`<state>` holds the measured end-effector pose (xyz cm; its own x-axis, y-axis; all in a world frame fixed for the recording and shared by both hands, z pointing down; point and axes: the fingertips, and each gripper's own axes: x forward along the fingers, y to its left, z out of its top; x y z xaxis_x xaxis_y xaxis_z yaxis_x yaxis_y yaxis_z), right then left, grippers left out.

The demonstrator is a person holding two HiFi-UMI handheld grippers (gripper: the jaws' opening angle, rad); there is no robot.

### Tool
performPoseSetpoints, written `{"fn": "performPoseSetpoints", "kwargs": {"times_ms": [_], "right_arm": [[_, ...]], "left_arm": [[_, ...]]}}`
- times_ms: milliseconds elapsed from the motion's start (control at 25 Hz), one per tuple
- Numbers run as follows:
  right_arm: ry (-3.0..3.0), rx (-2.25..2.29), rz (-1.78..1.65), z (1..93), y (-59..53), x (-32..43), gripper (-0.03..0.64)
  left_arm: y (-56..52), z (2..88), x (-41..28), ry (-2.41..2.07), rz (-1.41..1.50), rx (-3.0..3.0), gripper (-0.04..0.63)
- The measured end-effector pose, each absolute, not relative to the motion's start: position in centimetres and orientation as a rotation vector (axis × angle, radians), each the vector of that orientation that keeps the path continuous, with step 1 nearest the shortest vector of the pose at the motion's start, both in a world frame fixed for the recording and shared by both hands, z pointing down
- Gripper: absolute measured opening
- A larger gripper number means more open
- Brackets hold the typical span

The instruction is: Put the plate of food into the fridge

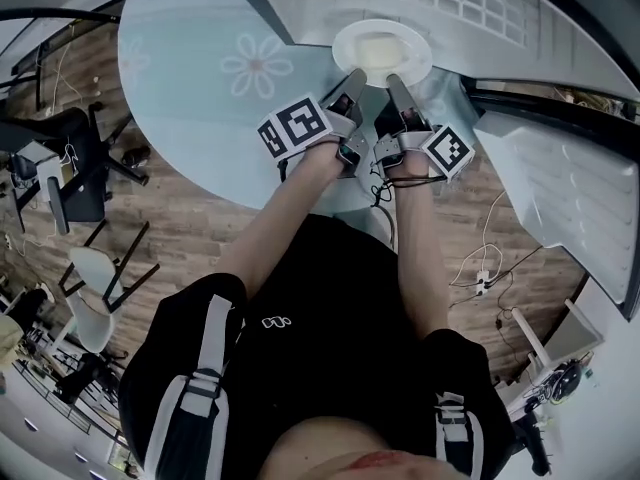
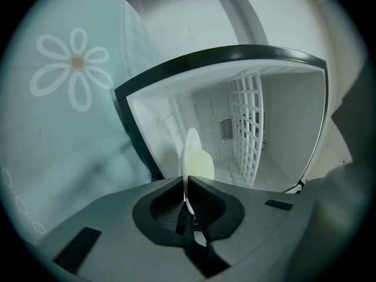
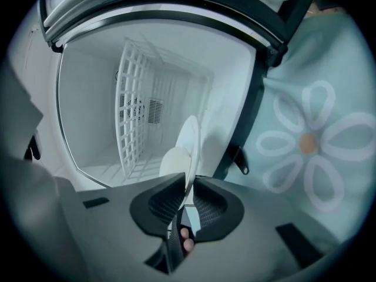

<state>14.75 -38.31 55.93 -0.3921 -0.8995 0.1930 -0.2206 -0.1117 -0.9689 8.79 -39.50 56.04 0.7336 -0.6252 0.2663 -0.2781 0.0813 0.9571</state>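
Observation:
A white plate (image 1: 382,53) with a pale slab of food (image 1: 378,48) hangs in front of the open fridge (image 1: 470,3). Both grippers hold its near rim. My left gripper (image 1: 352,80) is shut on the rim's left part and my right gripper (image 1: 396,83) on the right part. In the left gripper view the plate (image 2: 191,148) stands edge-on between the pads of the left gripper (image 2: 187,184), food (image 2: 202,164) to its right. In the right gripper view the plate (image 3: 190,141) rises from the right gripper (image 3: 190,184), food (image 3: 174,161) to its left. Beyond it lies the white fridge interior (image 3: 94,110) with a wire shelf (image 3: 130,104).
A teal panel with a white flower print (image 1: 258,65) lies to the left of the fridge opening. The white fridge door (image 1: 565,173) stands open at the right. Black and white chairs (image 1: 95,268) stand at the left on the wood floor, and cables (image 1: 485,268) trail at the right.

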Motion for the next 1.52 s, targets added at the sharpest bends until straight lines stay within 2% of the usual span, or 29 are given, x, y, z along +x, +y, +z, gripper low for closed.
{"fn": "performPoseSetpoints", "kwargs": {"times_ms": [1160,1200,1280,1400,1520], "right_arm": [[1.605,-1.460,-1.617,60.1,-43.5,17.4,0.050],[1.621,-1.495,-1.617,60.2,-43.4,17.4,0.056],[1.652,-1.575,-1.621,60.3,-43.1,17.5,0.087],[1.654,-1.618,-1.626,60.0,-42.8,18.0,0.172],[1.639,-1.607,-1.620,59.7,-41.4,18.8,0.178]], "left_arm": [[-45.5,60.4,10.3,-0.776,-0.264,1.387,0.031],[-45.5,60.5,9.8,-0.789,-0.255,1.397,0.057],[-45.5,60.8,8.8,-0.813,-0.248,1.395,0.068],[-45.7,61.1,7.3,-0.837,-0.269,1.355,0.101],[-44.8,60.8,6.2,-0.865,-0.307,1.332,0.101]]}}
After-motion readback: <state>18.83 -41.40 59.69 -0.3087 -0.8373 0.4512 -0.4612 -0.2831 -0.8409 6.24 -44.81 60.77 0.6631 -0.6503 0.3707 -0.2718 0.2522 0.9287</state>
